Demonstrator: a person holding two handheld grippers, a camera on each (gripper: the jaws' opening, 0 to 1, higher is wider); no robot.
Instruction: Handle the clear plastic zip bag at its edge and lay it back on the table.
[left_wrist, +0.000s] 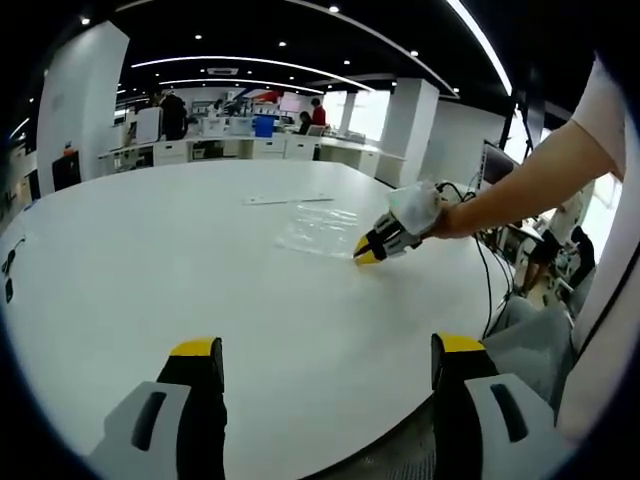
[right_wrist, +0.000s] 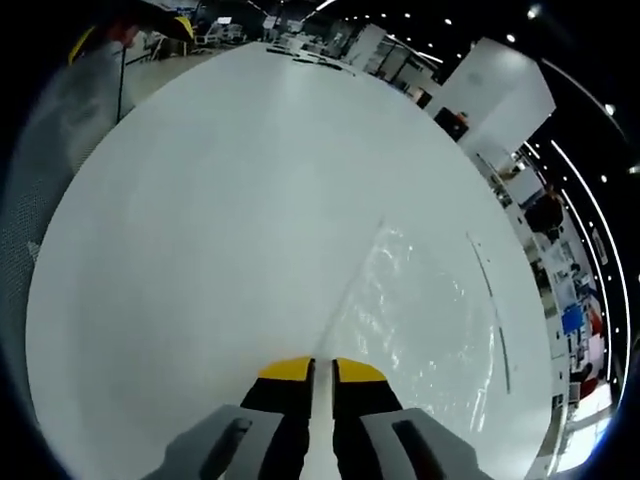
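In the right gripper view, the right gripper rises from the bottom centre of the frame with its yellow-tipped jaws drawn almost together, pinching the near edge of the clear zip bag between them. The folded edge of the bag runs as a thin pale line from the jaw tips toward the upper right, and the rest of the bag spreads flat and glossy on the white table in the lower right of the frame. A thin strip lies on the table just beyond the bag. In the left gripper view, the left gripper rises from the bottom of the frame with its jaws wide apart and nothing between them, above the near part of the table. The right gripper enters that view from the right, held by a gloved hand, with its yellow tips at the right-hand edge of the bag, which lies on the table right of centre. The strip lies just above the bag in the frame. Desks and seated people occupy the upper left background.
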